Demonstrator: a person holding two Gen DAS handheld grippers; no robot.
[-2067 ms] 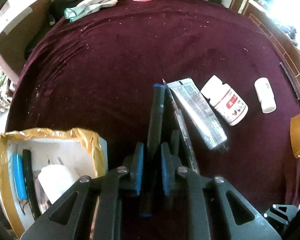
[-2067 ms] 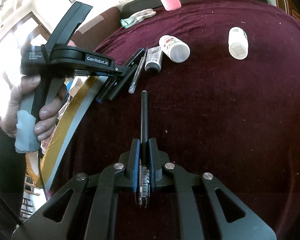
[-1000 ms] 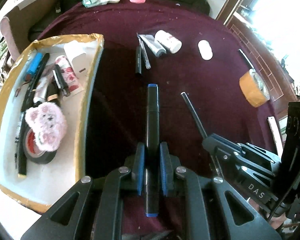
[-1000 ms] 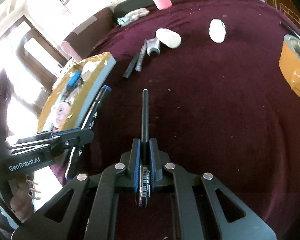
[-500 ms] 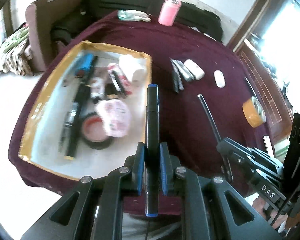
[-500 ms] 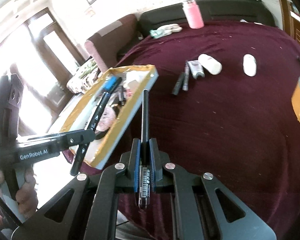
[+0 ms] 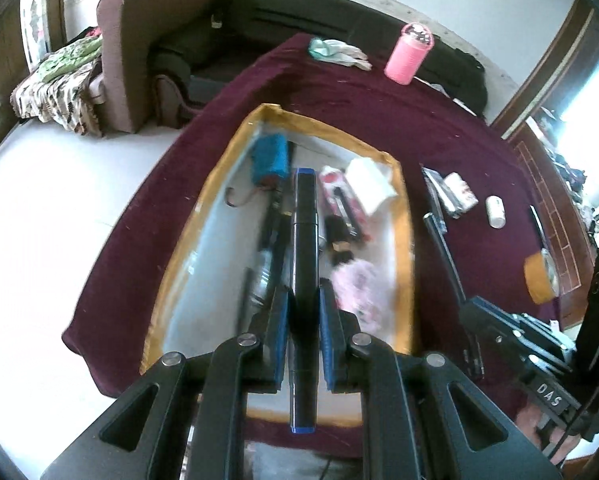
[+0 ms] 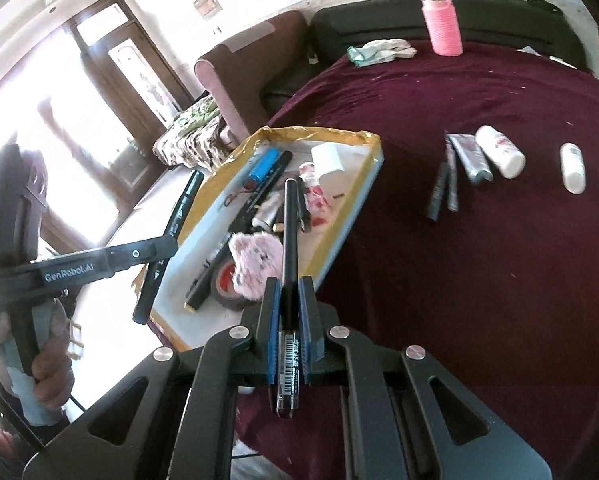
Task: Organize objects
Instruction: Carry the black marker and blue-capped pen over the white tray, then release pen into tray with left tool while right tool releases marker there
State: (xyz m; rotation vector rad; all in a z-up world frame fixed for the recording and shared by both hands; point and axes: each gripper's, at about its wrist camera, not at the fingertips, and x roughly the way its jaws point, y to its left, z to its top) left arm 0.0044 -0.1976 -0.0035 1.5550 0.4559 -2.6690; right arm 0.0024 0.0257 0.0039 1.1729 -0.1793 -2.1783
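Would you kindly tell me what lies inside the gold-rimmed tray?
Inside the tray: blue cylinder, pink fluffy toy, red tape roll, white box, pens. The held pen covers some.

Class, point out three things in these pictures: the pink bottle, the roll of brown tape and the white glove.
pink bottle (image 8: 443,28), right wrist view, middle of its ribbed body
roll of brown tape (image 7: 539,280), left wrist view, outer side
white glove (image 8: 383,50), right wrist view, its palm

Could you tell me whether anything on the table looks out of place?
Yes: two white bottles lie on their sides on the maroon cloth, beside a tube and two pens, loose outside the tray that holds the rest.
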